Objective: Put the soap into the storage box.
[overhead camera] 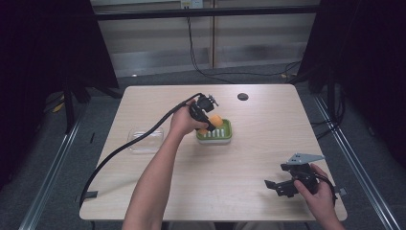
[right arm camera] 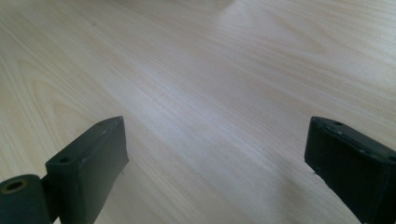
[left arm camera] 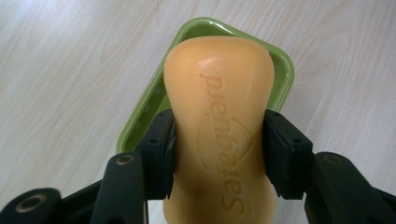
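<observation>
My left gripper (left arm camera: pixel 219 154) has its 2 jaws clamped about halfway closed on the narrow waist of an orange soap bar (left arm camera: pixel 219 116). The pads press on both sides of the bar, which hangs over the green soap dish (left arm camera: pixel 280 65). From the left gripper view I can read raised lettering and a shield stamped into the soap, upside down to me, and I see the dish's glossy rim curving behind the far end of the bar. I cannot tell from here whether the soap touches the dish.

The high view gives me what that close look lacks: the dish (overhead camera: pixel 225 136) sits near the middle of the wooden table (overhead camera: pixel 258 163), white ribs show inside it, and my left gripper (overhead camera: pixel 207 125) leans over its left end with the soap (overhead camera: pixel 215 120) raised. A clear plastic lid (overhead camera: pixel 145 140) lies well to the left of the dish.

My right gripper (overhead camera: pixel 279 187) rests near the table's front right corner, well apart from the dish. In the right gripper view its jaws (right arm camera: pixel 215 158) stand wide apart with bare wood between them.
</observation>
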The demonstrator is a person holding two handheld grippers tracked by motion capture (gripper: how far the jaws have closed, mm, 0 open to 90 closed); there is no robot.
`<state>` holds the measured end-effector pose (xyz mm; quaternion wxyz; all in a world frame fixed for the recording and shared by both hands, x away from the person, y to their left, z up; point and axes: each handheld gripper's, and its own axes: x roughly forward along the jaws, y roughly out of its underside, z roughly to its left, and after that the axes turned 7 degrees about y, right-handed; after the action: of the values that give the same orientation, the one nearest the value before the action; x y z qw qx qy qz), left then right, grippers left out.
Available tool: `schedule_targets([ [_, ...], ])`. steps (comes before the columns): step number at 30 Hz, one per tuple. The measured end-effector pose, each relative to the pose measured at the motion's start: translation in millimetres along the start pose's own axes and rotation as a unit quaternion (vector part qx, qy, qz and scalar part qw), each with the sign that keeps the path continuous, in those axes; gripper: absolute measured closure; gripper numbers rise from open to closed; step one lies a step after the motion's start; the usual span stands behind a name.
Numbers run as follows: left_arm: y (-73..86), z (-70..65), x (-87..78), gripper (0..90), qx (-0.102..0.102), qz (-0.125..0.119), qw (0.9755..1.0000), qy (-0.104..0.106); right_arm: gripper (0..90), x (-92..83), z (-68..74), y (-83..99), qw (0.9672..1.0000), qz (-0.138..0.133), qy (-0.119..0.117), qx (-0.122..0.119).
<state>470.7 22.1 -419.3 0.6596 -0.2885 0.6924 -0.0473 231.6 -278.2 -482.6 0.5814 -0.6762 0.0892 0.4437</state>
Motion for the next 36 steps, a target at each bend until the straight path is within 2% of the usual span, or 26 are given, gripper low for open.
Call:
schedule_targets([
  [7,-0.4,1.8,4.3,49.8,0.011,0.003,0.9999,-0.001,5.7,0.6,0.1,-0.2,1.0,0.002,-0.001,-0.001],
  [11,0.0,2.5,5.7,49.8,0.007,0.004,1.0,-0.001,5.7,0.9,-0.1,0.1,1.0,0.003,-0.001,0.0],
  [12,-0.2,3.8,5.6,49.8,0.014,0.004,0.9999,-0.005,5.7,0.9,-0.3,0.2,1.0,0.002,-0.001,0.0],
  [15,-0.1,2.6,7.0,49.8,0.003,-0.002,1.0,-0.003,5.7,1.0,-0.6,0.2,1.0,0.002,-0.001,0.001],
  [20,-1.2,2.8,8.0,49.8,0.008,-0.001,1.0,-0.004,5.7,1.4,0.4,0.0,1.0,0.003,-0.002,0.001],
  [21,-1.6,3.6,7.8,49.8,0.015,0.002,0.9999,-0.006,5.6,1.4,0.3,0.0,1.0,0.002,-0.002,0.0],
  [23,-1.7,2.9,8.8,49.8,0.011,0.001,0.9999,-0.007,5.7,1.5,0.3,0.1,1.0,0.003,-0.003,0.0],
  [36,-3.1,2.9,17.0,49.8,0.023,0.006,0.9996,-0.012,5.7,0.8,-0.6,0.4,1.0,0.002,-0.001,0.001],
])
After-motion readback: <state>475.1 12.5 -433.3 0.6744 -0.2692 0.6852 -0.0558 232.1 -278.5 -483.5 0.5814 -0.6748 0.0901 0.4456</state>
